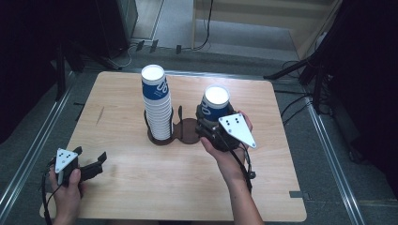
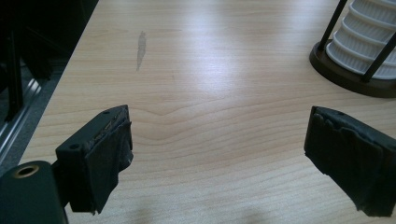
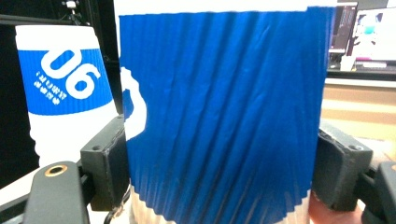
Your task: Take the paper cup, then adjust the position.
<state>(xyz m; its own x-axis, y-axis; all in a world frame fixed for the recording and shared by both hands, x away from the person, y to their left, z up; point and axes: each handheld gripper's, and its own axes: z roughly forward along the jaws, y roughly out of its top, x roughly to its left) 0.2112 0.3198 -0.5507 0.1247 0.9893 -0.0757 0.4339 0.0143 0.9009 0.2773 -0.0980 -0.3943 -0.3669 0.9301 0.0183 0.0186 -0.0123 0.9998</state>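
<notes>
The right claw [image 1: 210,125] is clamped on a blue-and-white paper cup [image 1: 215,104], one pad pressed against each side of its ribbed blue sleeve [image 3: 224,112]. The cup stands upright and upside down between the jaws, over the right ring of a dark holder [image 1: 187,131]. Just to the left of this claw, a tall stack of cups [image 1: 156,103] fills the holder's other ring. The left claw [image 1: 89,161] rests low over the table [image 1: 141,187] near its front left corner, jaws wide apart with nothing between them, well apart from the holder.
</notes>
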